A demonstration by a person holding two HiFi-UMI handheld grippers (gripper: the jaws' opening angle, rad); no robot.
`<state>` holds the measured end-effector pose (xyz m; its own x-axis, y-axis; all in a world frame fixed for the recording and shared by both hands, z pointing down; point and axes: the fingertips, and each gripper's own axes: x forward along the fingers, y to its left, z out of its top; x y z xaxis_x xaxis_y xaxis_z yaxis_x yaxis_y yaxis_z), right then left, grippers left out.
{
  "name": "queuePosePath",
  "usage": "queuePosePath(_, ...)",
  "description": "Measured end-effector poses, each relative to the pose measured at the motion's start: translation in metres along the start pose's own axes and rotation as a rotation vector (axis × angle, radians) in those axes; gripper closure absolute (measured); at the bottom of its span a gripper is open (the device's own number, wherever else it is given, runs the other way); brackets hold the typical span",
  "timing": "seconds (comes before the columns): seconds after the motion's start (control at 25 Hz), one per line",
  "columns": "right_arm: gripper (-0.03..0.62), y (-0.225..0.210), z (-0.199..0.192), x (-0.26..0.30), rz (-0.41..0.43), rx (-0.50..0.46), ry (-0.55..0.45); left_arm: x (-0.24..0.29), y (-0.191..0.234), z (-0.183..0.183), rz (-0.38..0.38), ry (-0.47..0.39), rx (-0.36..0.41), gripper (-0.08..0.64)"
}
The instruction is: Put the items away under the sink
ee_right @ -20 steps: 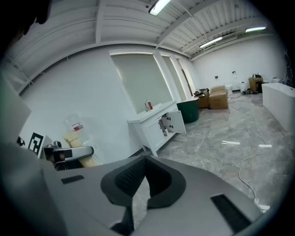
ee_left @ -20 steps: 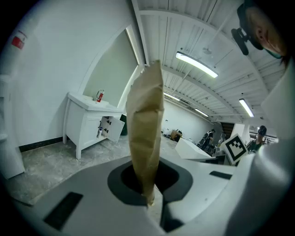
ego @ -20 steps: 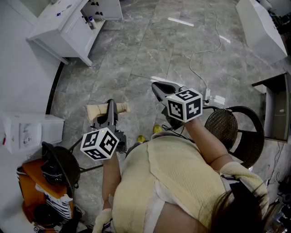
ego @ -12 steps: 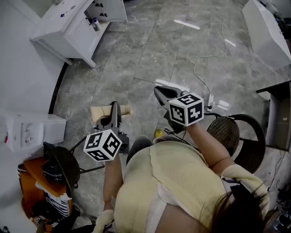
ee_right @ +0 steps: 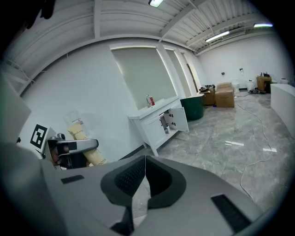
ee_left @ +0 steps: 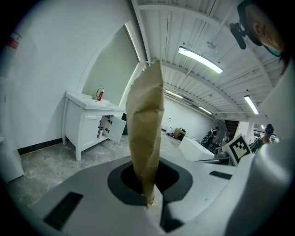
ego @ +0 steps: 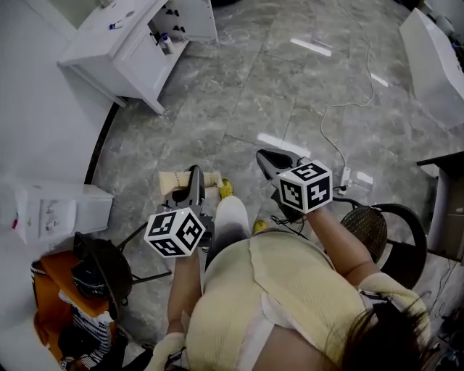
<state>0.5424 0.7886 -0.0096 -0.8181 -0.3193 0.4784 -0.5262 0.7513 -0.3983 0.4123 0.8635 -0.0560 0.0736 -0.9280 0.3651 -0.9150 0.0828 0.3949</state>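
Two claws are out in front of us, both tipped a little downward over the grey marbled floor (ego: pixel 239 94). Nearest to us, our yellow top (ego: pixel 290 290) fills the bottom of the head view, with the marker cubes (ego: pixel 174 232) just past it.

Our left claw (ego: pixel 194 176) is clamped tight on a tan packet (ego: pixel 181 178). In the head view the packet lies crosswise at the tips and sticks out to either side. The left gripper view shows the jaws pinching it right at one edge, with the rest standing clear of them.

Our right claw (ego: pixel 265 156) sits beside it, a bit further forward. Its jaws are pressed fully together with nothing between them; the right gripper view shows only floor past the pads.

Further out, a white cable (ego: pixel 326 123) snakes across the tiles off to the right. Way up at the top left stands the white sink cabinet (ego: pixel 134 54), well apart from both claws. Its door (ego: pixel 196 18) is swung open, and some small bottles (ego: pixel 165 42) show inside. From the left gripper view we can also spot a small red item (ee_left: pixel 99 93) sitting on top of the cabinet.
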Motion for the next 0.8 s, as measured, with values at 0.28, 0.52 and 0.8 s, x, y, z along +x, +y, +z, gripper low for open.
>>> queuePosePath(0.28,0.566,-0.005,0.039,0.053,-0.013,-0.015,0.000,0.044,0.041,0.040,-0.033,0.002,-0.017,0.518)
queuePosePath(0.52,0.565,-0.002,0.079,0.105,-0.007,-0.012,0.001,0.078,0.077,0.073,-0.062,0.018,-0.029,0.518)
queuePosePath(0.8,0.565,0.002,0.115,0.159,0.014,-0.023,-0.001,0.110,0.116,0.108,-0.082,0.020,-0.036,0.518)
